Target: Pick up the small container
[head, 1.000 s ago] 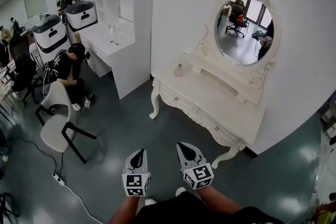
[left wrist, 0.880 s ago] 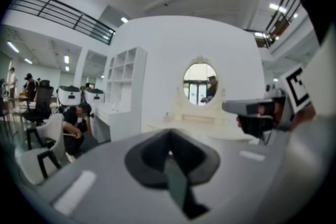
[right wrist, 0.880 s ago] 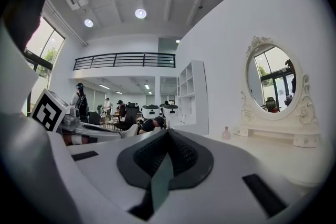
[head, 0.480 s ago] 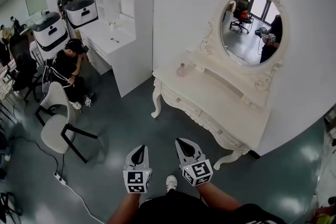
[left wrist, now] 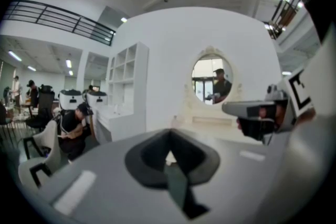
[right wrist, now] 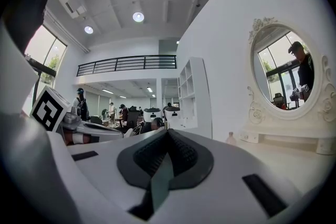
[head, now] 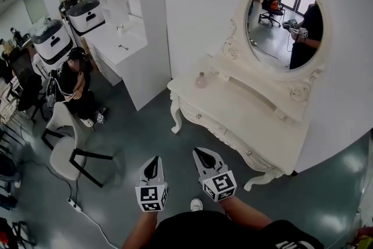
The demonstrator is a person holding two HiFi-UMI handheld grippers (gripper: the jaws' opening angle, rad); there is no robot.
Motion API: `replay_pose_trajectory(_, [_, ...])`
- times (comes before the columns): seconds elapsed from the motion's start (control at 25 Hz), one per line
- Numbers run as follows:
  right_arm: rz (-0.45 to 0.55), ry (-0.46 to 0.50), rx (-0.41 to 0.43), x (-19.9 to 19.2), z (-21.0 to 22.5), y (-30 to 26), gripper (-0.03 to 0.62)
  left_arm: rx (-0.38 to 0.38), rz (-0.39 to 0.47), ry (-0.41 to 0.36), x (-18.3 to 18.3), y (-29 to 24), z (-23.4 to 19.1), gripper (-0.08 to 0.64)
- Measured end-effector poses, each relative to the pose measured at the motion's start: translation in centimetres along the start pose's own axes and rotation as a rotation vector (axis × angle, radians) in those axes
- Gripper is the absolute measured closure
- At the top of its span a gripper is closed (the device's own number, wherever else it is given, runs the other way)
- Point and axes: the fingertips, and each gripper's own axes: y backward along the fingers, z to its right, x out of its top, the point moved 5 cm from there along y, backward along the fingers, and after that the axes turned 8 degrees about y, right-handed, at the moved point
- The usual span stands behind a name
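The small container [head: 201, 80] is a pale pink bottle standing at the left end of a white dressing table [head: 245, 119], below its oval mirror [head: 285, 19]. It also shows far off in the right gripper view as a tiny bottle [right wrist: 231, 138]. Both grippers hang over the dark floor, well short of the table. My left gripper [head: 152, 167] is shut with nothing in it; its jaws meet at a point [left wrist: 169, 134]. My right gripper [head: 204, 156] sits beside it, also shut and empty [right wrist: 168, 132]. The mirror reflects the person holding them.
A white desk with a shelf unit [head: 125, 46] stands left of the dressing table. A seated person [head: 74, 80], a beige chair [head: 63, 148] and two white machines [head: 53, 41] fill the left side. A cable with a power strip [head: 76, 205] lies on the floor.
Both grippers have moved forward together toward the dressing table, which now looks nearer and larger. Their jaws have stayed shut.
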Motion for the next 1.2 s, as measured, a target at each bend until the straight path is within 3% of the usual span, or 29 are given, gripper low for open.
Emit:
replay_pose_trajectory(0.64, [-0.014,-0.042,-0.009,-2.0,7.2,-5.6,0.586,0.015,-0.029,-0.033,1.7,-8.7,-0.8,0.552])
replay_pose_trajectory(0.96, [-0.020,-0.001,-0.020,-1.0,9.7,-11.9,0.586,-0.080,-0.047,-0.083,2.7,-15.6,-2.5,0.552])
replay_pose_trajectory(1.2, [-0.055,-0.006,-0.098,-1.5,11.5,-15.6,0.586,-0.151,-0.063,-0.082,3.8,-20.1,-4.4,0.552])
